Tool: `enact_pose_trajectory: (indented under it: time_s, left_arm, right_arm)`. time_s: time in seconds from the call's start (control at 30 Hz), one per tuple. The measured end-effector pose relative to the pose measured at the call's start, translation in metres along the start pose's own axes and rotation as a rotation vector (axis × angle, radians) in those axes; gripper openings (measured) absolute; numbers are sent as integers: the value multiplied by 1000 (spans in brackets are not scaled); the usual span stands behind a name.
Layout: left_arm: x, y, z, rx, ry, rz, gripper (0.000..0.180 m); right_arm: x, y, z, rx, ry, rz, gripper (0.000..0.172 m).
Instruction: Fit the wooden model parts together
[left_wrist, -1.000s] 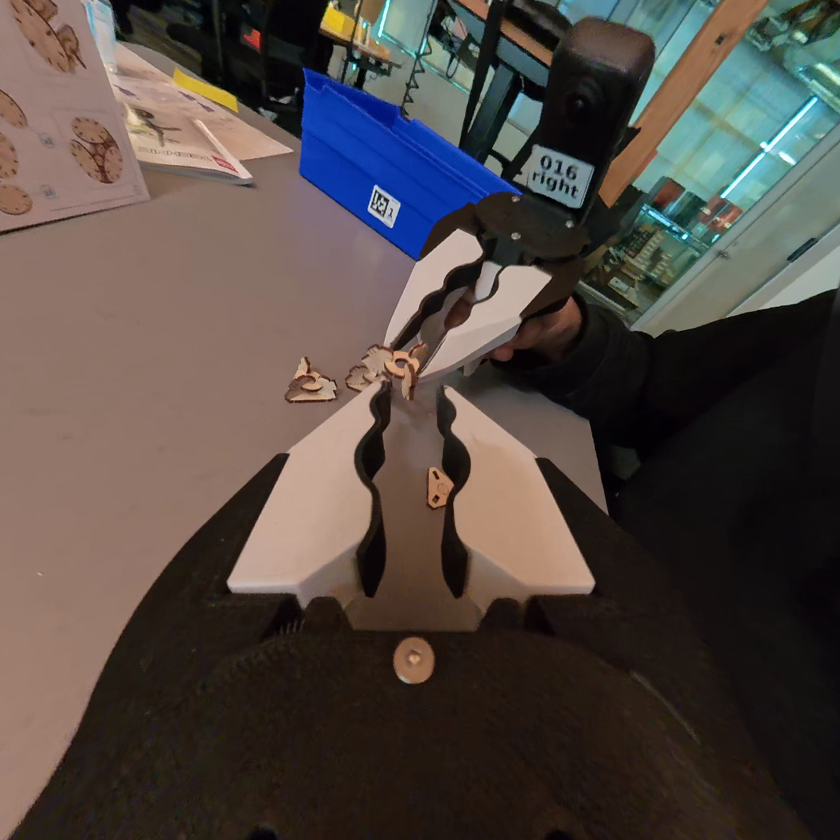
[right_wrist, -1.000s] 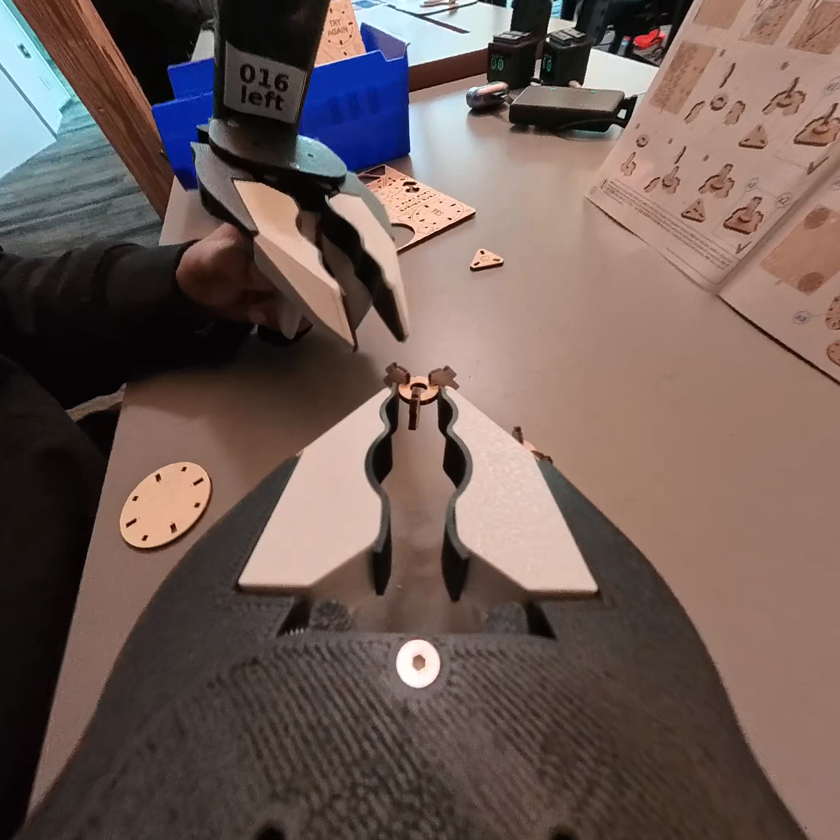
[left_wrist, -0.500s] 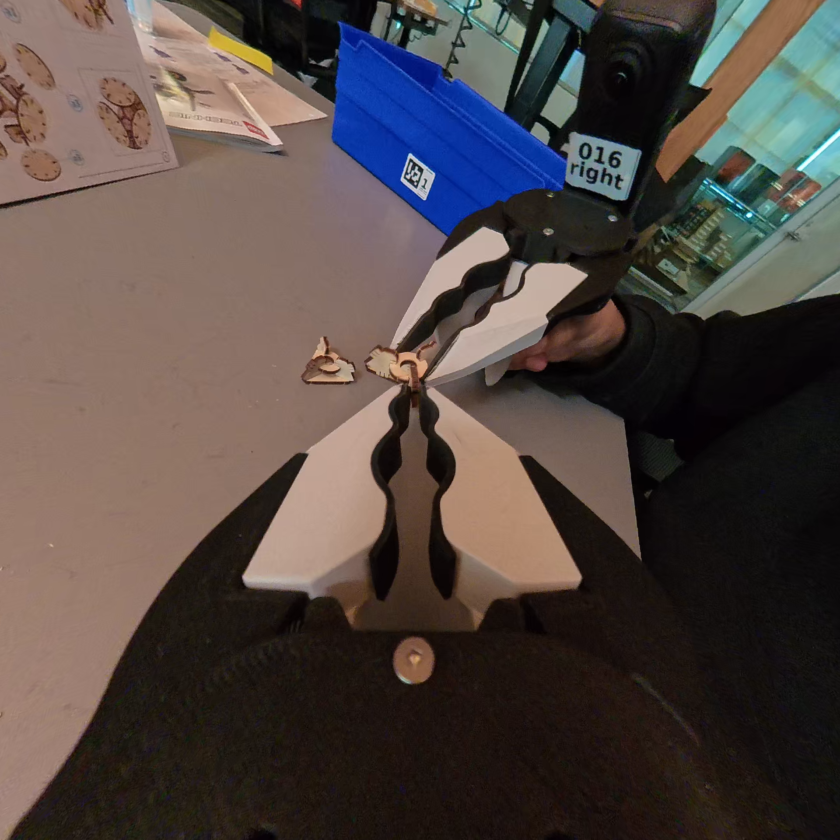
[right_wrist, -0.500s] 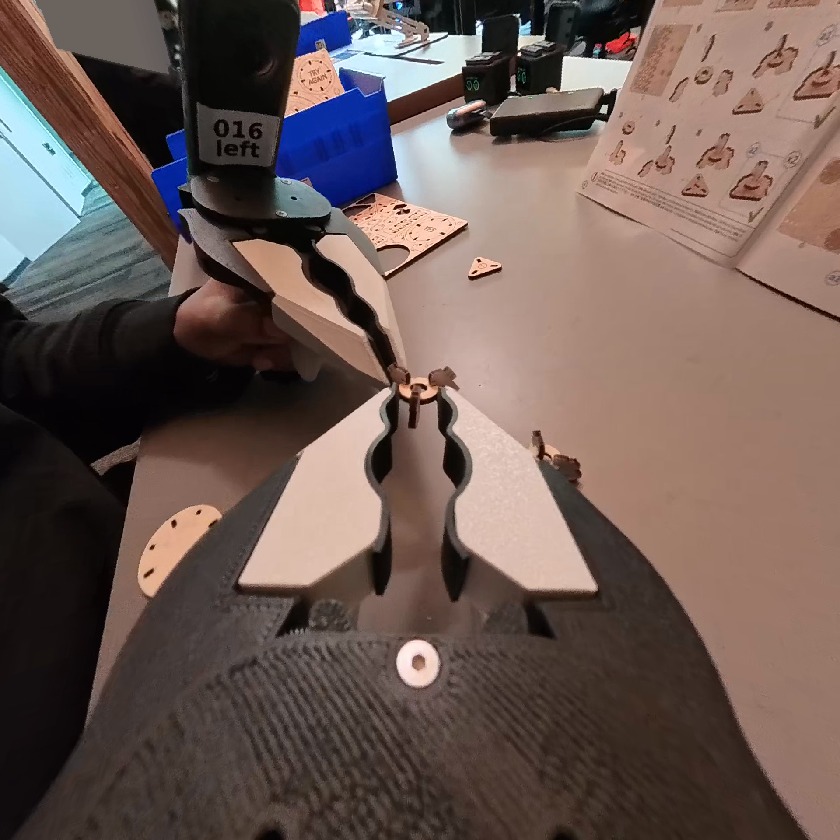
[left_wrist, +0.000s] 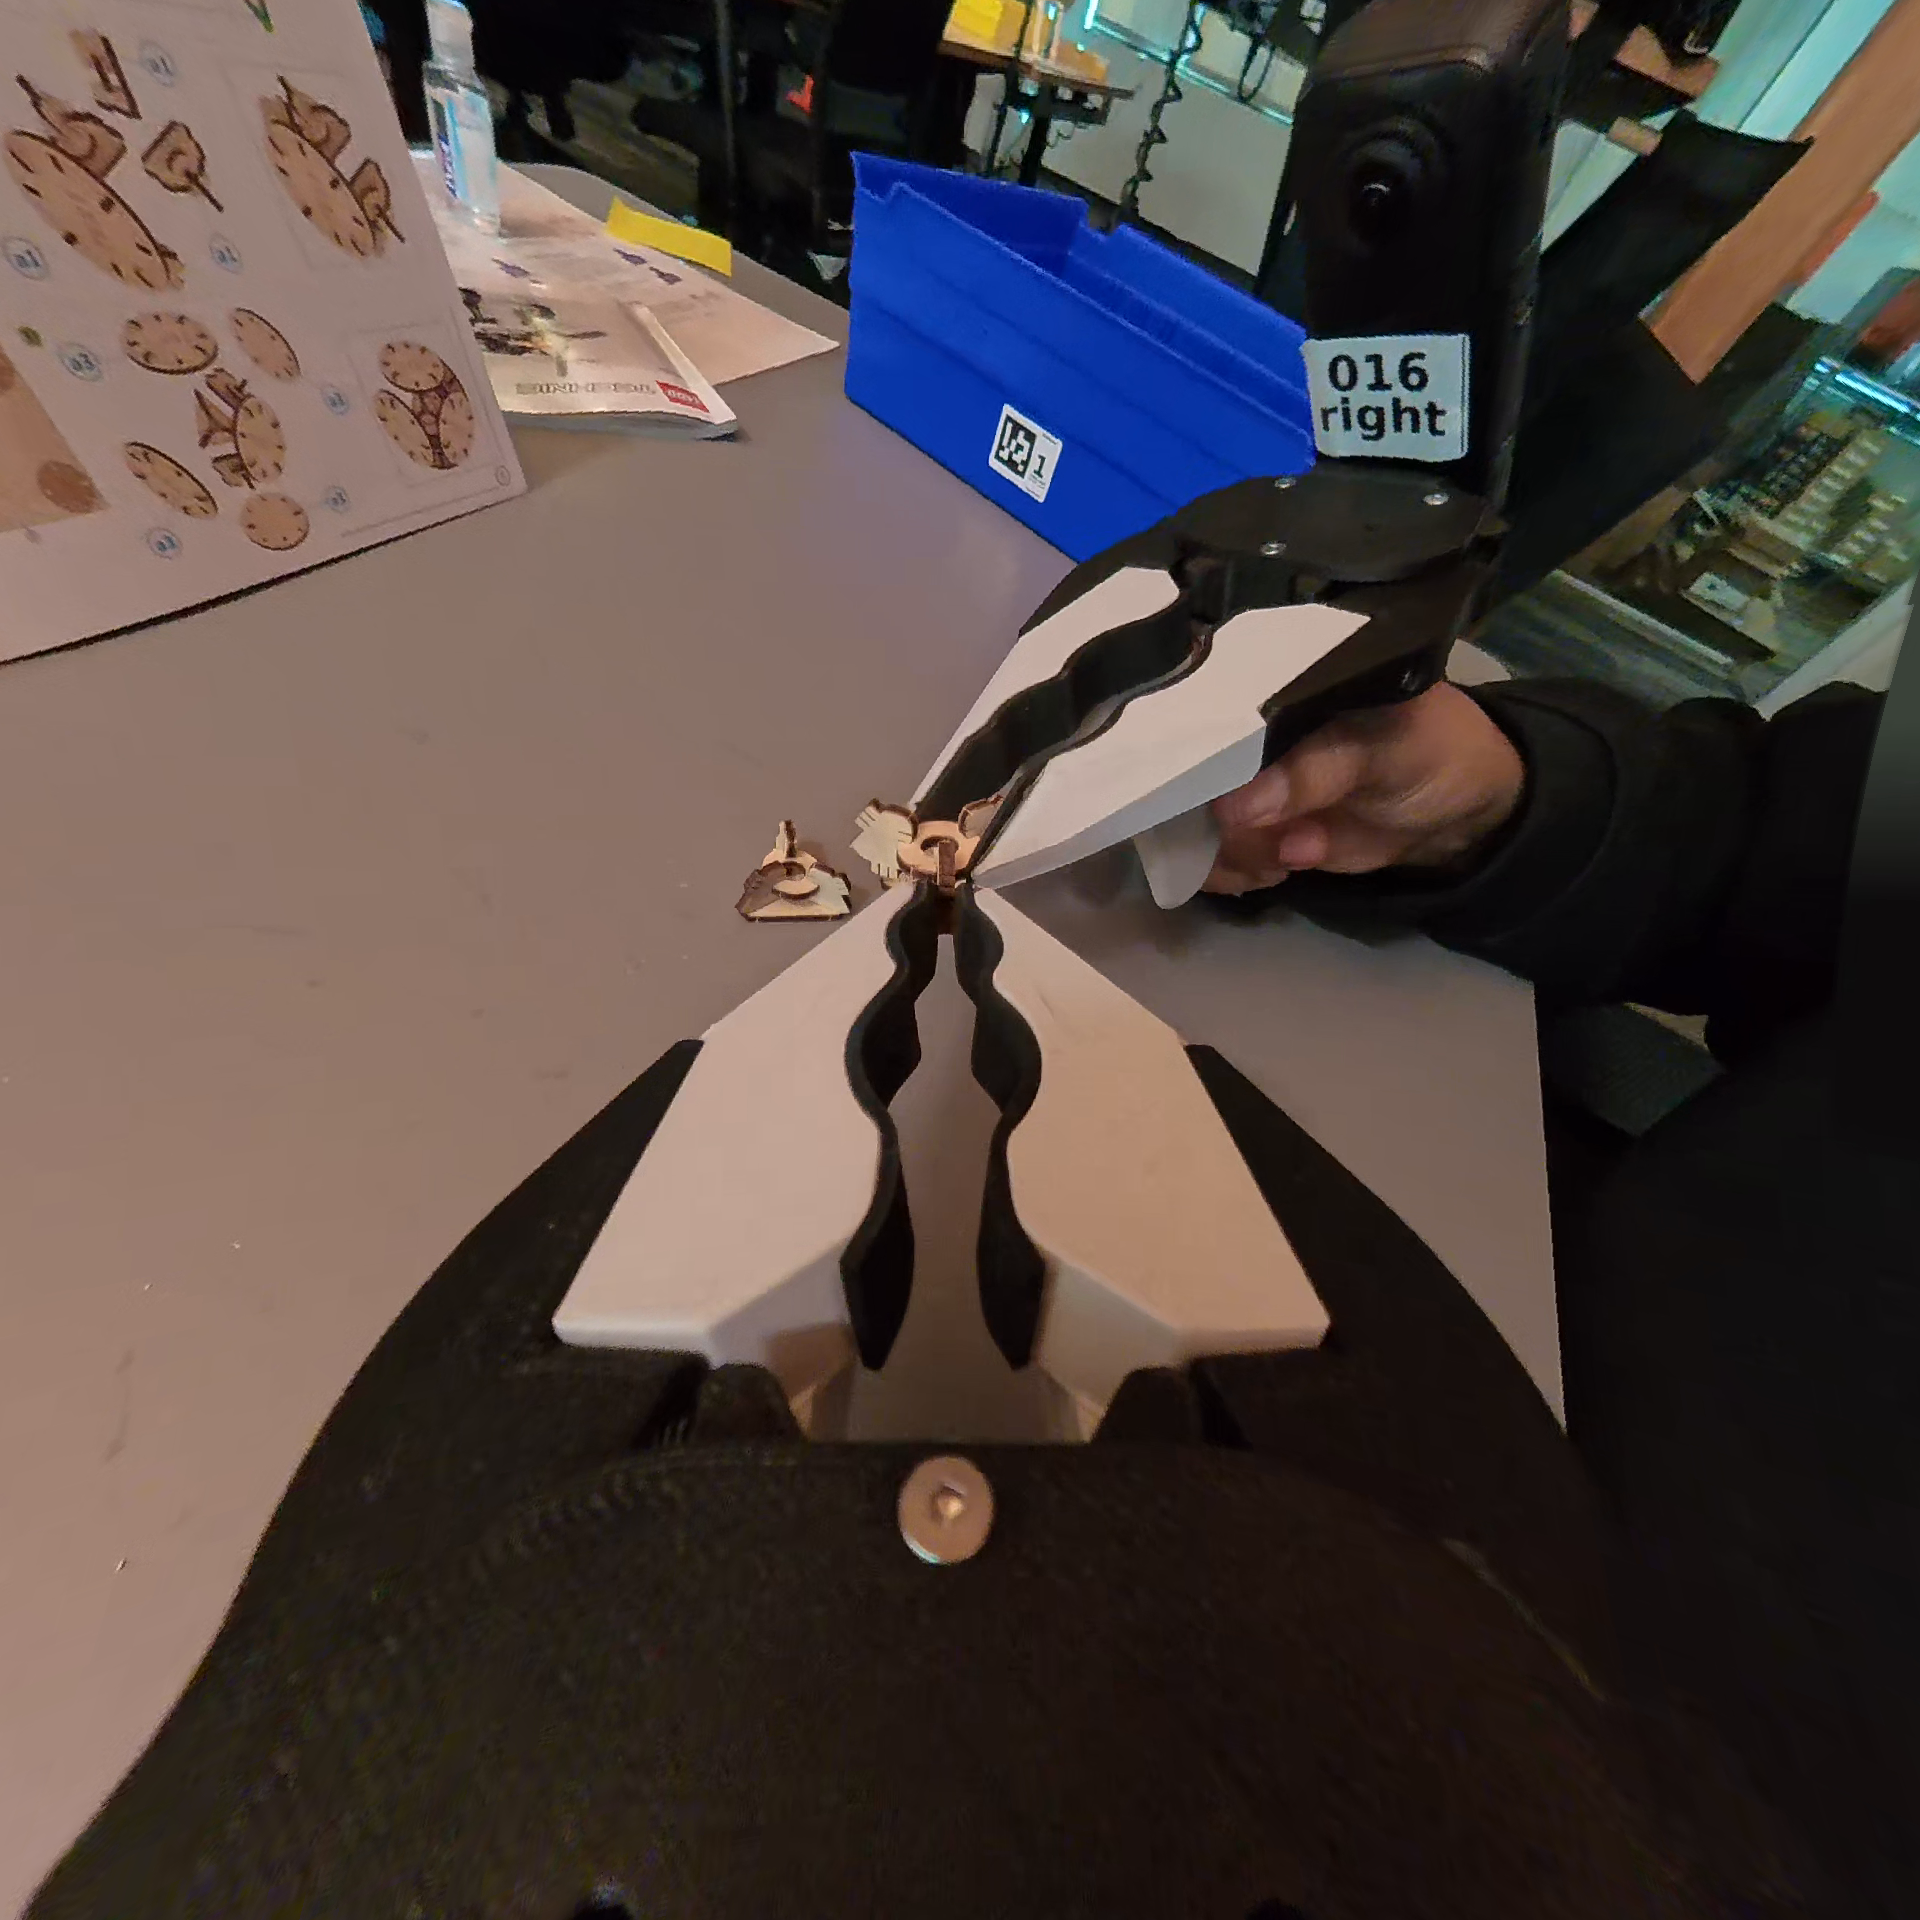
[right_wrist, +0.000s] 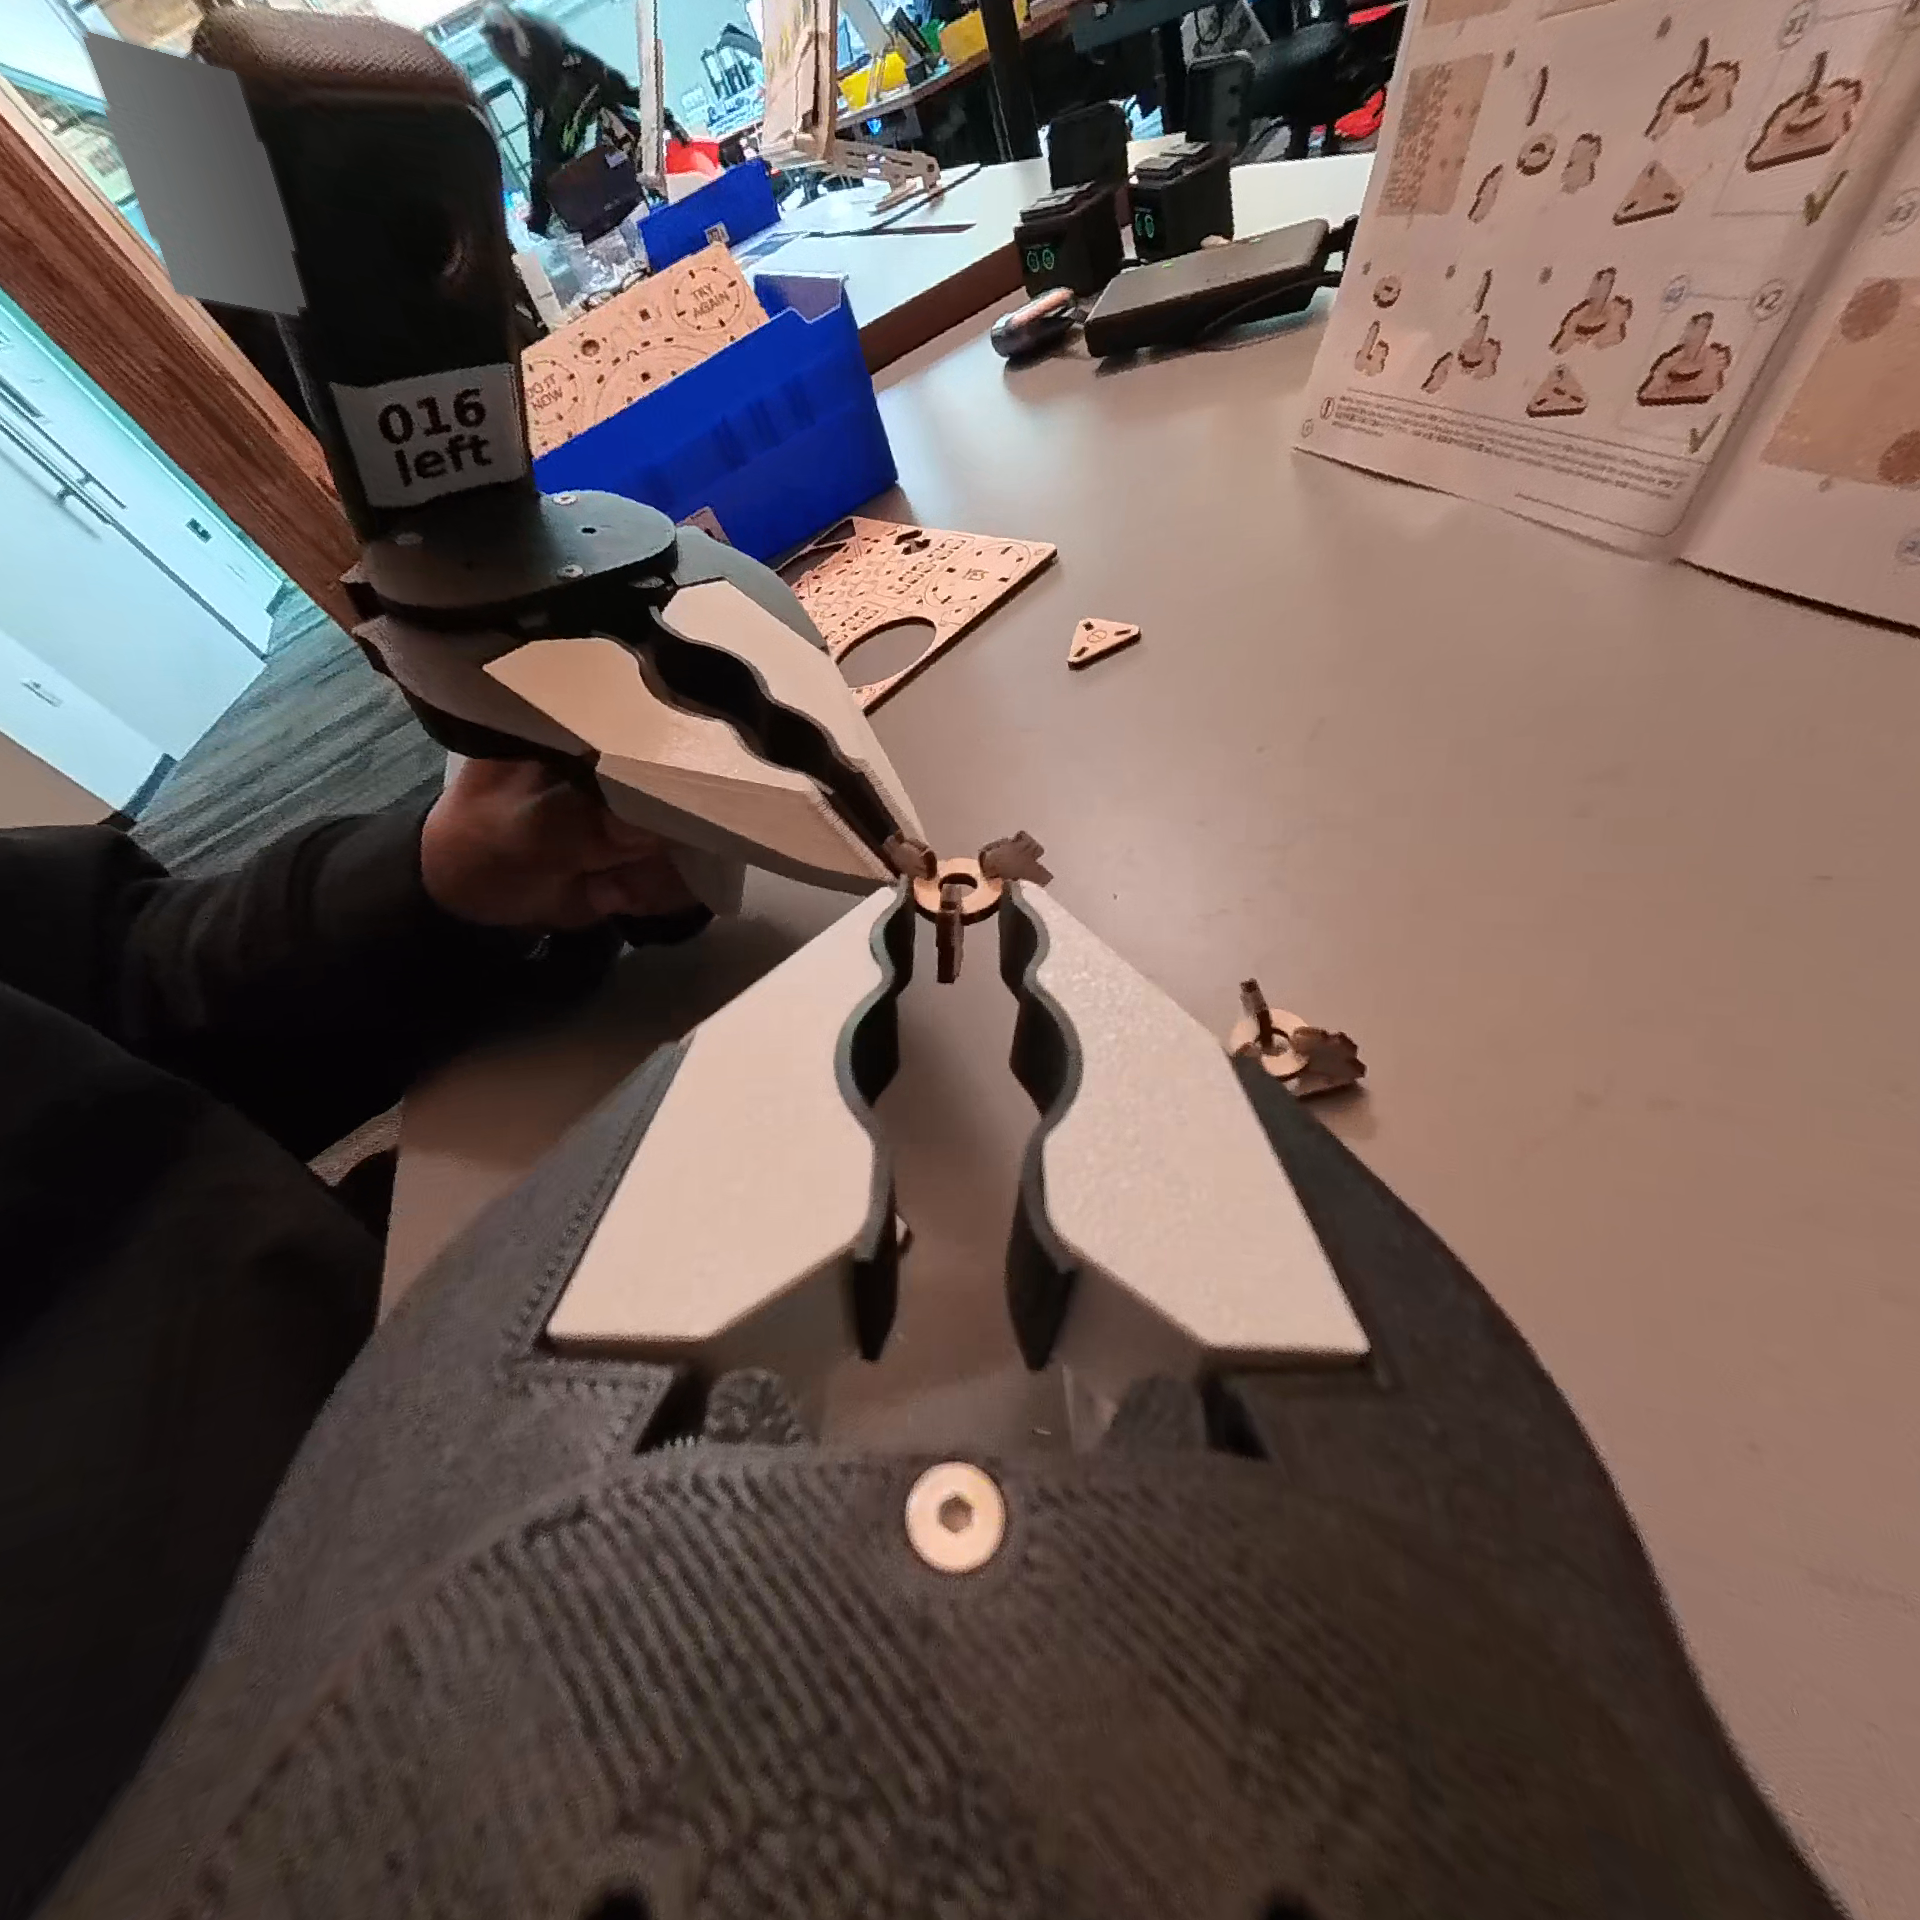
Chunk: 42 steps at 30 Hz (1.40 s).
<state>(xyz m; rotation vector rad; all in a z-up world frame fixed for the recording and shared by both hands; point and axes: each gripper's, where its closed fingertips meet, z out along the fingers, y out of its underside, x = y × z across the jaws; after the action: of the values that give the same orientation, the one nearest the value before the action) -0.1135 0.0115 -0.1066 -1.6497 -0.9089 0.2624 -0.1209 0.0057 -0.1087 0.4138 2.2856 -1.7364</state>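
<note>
right gripper (right_wrist: 956, 896): clamps a small pale wooden ring-and-peg assembly (right_wrist: 957, 891)
left gripper (left_wrist: 940, 902): closed on the assembly's thin wooden peg (left_wrist: 943, 871)
finished twin assembly (left_wrist: 792, 881): on the grey table (left_wrist: 416, 831), beside the held one

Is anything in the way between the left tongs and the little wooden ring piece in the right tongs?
Nothing visible: the left tongs, tips closed, touch the wooden ring piece that the right tongs pinch above the grey table.
</note>
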Motion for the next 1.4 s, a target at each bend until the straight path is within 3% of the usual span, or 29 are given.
enact_pose_trajectory:
  time_s: [0.1,0.4,0.63,0.73,0.8,1.23,1.4]
  left_arm:
    - [-1,3,2,-21,-28,18,0]
    - [-1,4,1,-29,-27,15,0]
    - [-2,2,3,-6,8,1,0]
    - [-10,-1,-2,20,-6,-25,34]
    - [-8,-6,-6,54,32,-42,35]
    - [-1,-8,-9,80,139,-66,32]
    - [3,-12,-11,102,173,-73,31]
  right_arm:
    - [1,2,1,-7,-2,28,15]
    - [0,2,0,-46,85,-150,15]
    - [2,0,0,-48,80,-179,15]
    - [-1,-4,-2,-27,57,-177,15]
    - [0,-4,-2,-24,52,-175,14]
    - [0,-10,-7,60,-201,222,15]
    - [-5,-14,-10,84,-261,222,15]
